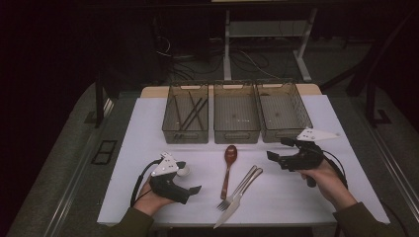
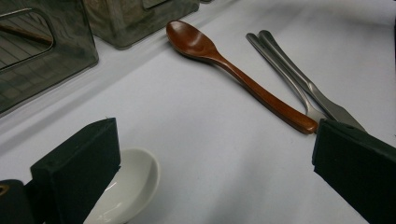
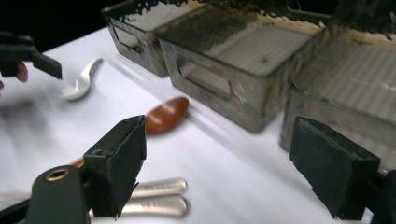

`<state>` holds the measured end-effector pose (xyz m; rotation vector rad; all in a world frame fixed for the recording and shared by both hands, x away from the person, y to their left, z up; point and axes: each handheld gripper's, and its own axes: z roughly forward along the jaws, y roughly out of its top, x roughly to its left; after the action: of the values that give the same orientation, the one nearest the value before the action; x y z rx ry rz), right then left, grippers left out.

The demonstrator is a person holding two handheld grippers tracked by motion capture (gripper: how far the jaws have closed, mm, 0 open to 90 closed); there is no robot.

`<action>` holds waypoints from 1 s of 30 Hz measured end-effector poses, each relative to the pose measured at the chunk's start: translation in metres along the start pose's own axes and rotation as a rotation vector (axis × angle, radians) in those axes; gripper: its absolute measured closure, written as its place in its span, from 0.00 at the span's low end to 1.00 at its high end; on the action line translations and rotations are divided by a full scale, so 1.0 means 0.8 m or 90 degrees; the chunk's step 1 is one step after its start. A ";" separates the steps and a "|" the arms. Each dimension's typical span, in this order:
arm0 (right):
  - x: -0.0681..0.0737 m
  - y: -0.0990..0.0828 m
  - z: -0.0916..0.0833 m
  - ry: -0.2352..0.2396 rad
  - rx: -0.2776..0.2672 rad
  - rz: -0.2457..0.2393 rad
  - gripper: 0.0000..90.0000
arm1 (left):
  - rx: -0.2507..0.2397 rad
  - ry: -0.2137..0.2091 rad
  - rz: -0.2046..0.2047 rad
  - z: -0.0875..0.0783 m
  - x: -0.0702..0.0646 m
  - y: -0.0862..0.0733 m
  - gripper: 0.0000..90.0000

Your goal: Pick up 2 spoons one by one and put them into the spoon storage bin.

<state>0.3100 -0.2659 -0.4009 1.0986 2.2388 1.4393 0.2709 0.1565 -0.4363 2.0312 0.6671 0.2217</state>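
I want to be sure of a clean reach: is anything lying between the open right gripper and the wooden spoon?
Nothing visible does. Bare white table lies between the right gripper and the wooden spoon; the fork and knife lie nearer the person.

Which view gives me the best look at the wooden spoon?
The left gripper view: the wooden spoon lies whole and sharp there, bowl to handle tip. The high view shows it small. The right gripper view catches its blurred bowl.

My black fingers hover over a white table with a reddish-brown wooden spoon, a white ceramic spoon, a silver fork and knife, and smoky-grey translucent bins.
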 end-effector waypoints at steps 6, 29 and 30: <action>-0.003 -0.025 -0.016 -0.005 0.004 0.000 0.20 | 0.000 0.001 0.000 0.000 -0.001 0.001 0.00; 0.004 -0.078 -0.043 -0.024 0.039 -0.010 0.18 | -0.003 0.060 -0.029 -0.038 0.017 0.003 0.29; 0.004 -0.078 -0.042 -0.024 0.039 -0.009 0.18 | -0.005 0.061 -0.039 -0.043 0.019 0.000 0.36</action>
<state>0.2599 -0.3000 -0.4381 1.1170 2.2745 1.3411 0.2695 0.1904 -0.4195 2.0000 0.7855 0.2871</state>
